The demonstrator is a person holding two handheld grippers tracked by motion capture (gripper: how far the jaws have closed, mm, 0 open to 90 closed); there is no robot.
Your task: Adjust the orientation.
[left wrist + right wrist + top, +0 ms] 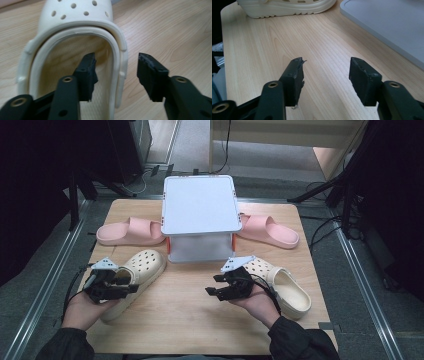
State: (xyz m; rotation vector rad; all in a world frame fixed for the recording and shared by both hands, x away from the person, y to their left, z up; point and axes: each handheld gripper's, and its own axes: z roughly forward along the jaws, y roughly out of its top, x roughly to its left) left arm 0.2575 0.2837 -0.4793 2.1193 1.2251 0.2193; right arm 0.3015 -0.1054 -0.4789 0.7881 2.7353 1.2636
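Wooden worktop (pixel 190 320) under me, white box (pixel 200 205) at the back between two pink slides. My left tongs (pixel 116 72) are spread wide, straddling the side wall of the left cream clog (pixel 75 37): one jaw inside the opening, one outside, not pinching. My right tongs (pixel 325 77) gape over bare wood, beside the right cream clog (pixel 285 287). No readable writing anywhere.

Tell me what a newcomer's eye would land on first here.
A white two-tier rack dominates the far middle of the wooden table, a pink slide on either side. Nearer, the open left gripper straddles the side wall of a cream clog, while the open right gripper hovers over bare wood.
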